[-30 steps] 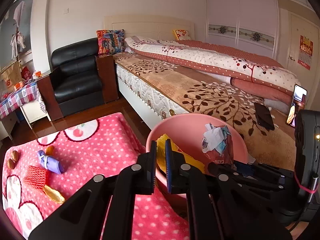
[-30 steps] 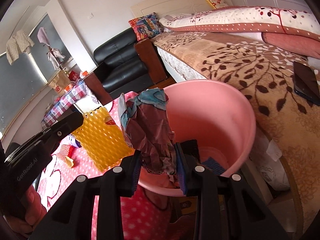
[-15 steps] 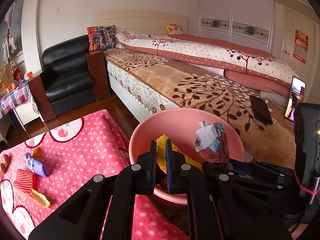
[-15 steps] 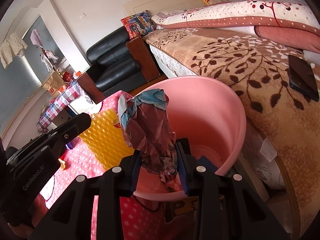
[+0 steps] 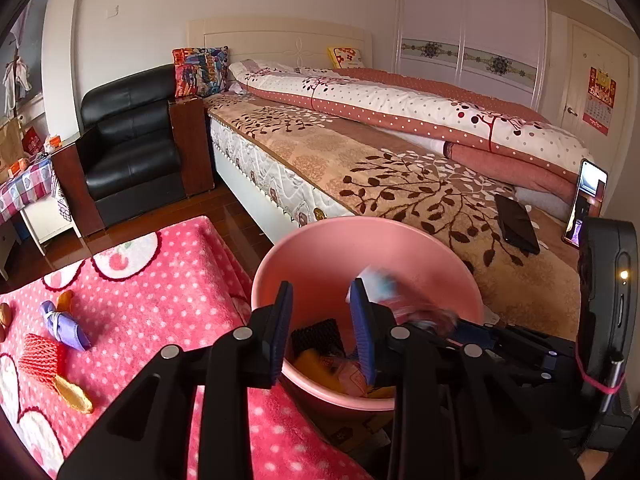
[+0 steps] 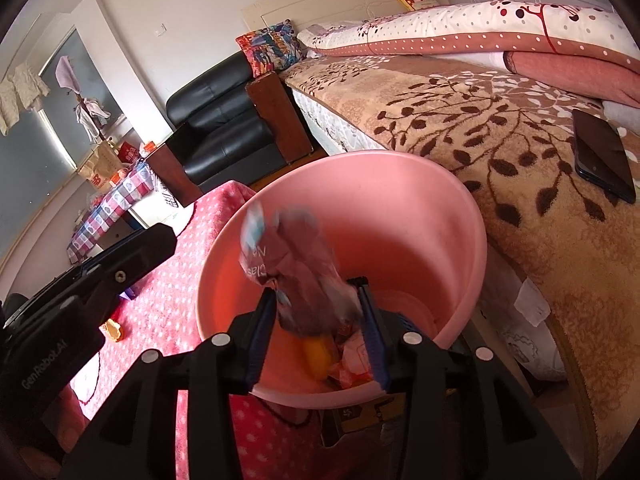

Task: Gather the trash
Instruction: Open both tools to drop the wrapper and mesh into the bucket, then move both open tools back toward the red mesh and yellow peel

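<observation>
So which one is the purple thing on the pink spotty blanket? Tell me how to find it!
Look at the pink polka-dot blanket beside the pink bucket. Near its left edge lies a small cluster of trash. The purple wrapper is the little lilac bundle tied at one end, just above the red mesh sleeve.

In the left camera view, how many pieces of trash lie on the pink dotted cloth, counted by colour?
Purple wrapper: 1
Red net: 1
Orange-yellow pieces: 2
Brown nut: 1, cut off by the picture's edge; more may be hidden there
Total: 5 in view on the pink dotted cloth
</observation>
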Available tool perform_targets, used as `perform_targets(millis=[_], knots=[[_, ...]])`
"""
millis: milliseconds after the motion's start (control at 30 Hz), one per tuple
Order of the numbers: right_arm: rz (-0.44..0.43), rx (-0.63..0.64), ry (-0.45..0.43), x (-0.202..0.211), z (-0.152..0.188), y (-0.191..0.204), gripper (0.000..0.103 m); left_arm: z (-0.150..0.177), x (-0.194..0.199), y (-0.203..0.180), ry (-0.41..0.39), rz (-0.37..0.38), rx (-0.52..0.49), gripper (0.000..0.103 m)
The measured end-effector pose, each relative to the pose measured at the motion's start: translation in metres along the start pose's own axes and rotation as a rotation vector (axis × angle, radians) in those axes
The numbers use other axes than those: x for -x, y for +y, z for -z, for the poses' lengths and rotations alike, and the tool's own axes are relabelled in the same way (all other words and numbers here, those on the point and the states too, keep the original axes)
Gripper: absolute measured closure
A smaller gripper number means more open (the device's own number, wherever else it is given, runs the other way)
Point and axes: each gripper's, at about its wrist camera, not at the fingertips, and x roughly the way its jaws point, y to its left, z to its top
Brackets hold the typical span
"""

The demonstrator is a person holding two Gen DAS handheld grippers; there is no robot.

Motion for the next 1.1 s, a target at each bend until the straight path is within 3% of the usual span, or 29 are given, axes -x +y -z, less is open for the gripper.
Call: perform_targets(millis=[333, 1100], knots=[[-0.008, 0.018, 0.004, 0.007, 0.005, 0.011, 0.059, 0.004, 0.011, 0.006, -0.006, -0.006, 0.017, 0.073], [-0.124, 0.178, 0.016, 0.021, 0.03, 0.092, 0.059, 0.036, 0.065, 0.062, -0.004, -0.094, 0.124, 0.073]])
